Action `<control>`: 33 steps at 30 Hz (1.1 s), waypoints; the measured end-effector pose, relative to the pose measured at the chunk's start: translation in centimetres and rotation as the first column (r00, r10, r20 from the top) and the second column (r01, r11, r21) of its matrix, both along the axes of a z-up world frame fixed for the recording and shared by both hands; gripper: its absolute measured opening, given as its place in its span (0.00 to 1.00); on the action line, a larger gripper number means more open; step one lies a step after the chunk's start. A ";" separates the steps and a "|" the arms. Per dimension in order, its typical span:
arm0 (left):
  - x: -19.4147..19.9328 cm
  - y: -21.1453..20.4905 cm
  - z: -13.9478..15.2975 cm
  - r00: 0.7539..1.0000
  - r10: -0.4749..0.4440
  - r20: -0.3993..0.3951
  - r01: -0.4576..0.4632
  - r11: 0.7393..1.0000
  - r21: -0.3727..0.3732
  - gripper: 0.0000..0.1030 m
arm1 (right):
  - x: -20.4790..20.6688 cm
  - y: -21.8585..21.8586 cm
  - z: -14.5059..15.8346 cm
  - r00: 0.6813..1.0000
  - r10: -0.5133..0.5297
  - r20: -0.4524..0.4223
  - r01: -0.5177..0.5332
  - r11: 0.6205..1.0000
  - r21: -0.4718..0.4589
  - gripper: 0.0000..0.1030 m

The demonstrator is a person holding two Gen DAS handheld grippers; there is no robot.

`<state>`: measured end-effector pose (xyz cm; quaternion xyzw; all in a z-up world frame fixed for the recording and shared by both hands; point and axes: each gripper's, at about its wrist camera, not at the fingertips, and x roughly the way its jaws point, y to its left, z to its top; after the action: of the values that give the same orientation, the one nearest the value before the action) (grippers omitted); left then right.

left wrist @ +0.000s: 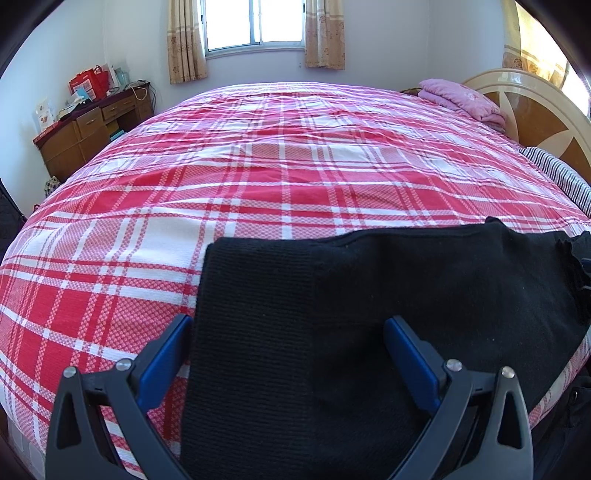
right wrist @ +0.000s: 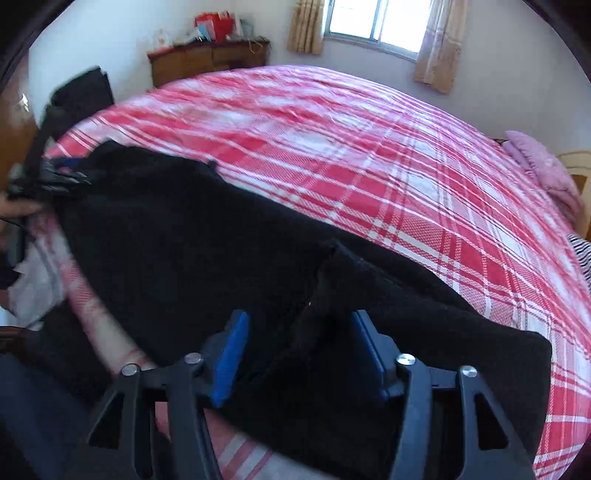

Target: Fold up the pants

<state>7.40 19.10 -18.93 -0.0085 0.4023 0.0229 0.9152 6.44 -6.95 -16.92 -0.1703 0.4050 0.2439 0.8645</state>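
Note:
Black knit pants (left wrist: 369,302) lie along the near edge of a bed with a red and white plaid cover (left wrist: 258,166). My left gripper (left wrist: 288,332) is open, its blue pads (left wrist: 170,354) spread over the ribbed end of the pants. In the right wrist view the pants (right wrist: 184,236) stretch from left to right, with a raised fold between the fingers. My right gripper (right wrist: 299,332) is open above that fold, blue pads (right wrist: 231,358) on either side. The left gripper (right wrist: 55,173) shows far left, blurred, at the pants' other end.
A pink folded blanket (left wrist: 461,98) and a striped pillow (left wrist: 561,177) lie by the headboard (left wrist: 535,107) at the right. A wooden desk (left wrist: 92,125) with red bags stands by the far left wall. A window with curtains (left wrist: 255,26) is behind the bed.

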 end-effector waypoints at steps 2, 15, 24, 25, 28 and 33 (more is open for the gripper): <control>-0.4 0.0 0.1 1.000 -0.005 -0.005 0.005 1.000 0.000 1.00 | -0.9 -1.4 1.1 1.000 0.003 -0.024 -0.002 0.999 0.042 0.58; -0.6 -0.3 -0.3 1.000 -0.002 -0.010 0.003 0.999 0.036 1.00 | 0.7 -1.0 -0.2 0.991 0.039 -0.131 -0.017 0.985 0.171 0.60; -0.6 -0.3 -0.3 1.000 -0.007 -0.008 0.007 0.999 0.033 1.00 | 5.4 -0.2 -2.8 0.990 -0.028 -0.137 0.053 0.981 0.186 0.68; -0.7 -0.3 -0.4 1.000 -0.007 -0.007 0.007 0.999 0.032 1.00 | 5.3 0.0 -2.8 0.991 -0.029 -0.132 0.052 0.983 0.174 0.68; -0.7 -0.4 -0.4 1.000 -0.006 -0.002 0.006 0.999 0.036 1.00 | 4.8 0.4 -2.8 0.995 -0.034 -0.098 0.048 0.987 0.151 0.68; -1.0 -0.4 -0.3 1.000 -0.014 -0.016 0.015 0.999 0.041 1.00 | 2.9 -1.4 -0.9 0.997 -0.068 -0.032 0.072 0.982 0.173 0.69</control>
<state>6.45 18.74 -19.18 0.0134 0.4091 0.0246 0.9121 9.36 -8.31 -17.82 -0.0768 0.3990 0.2501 0.8788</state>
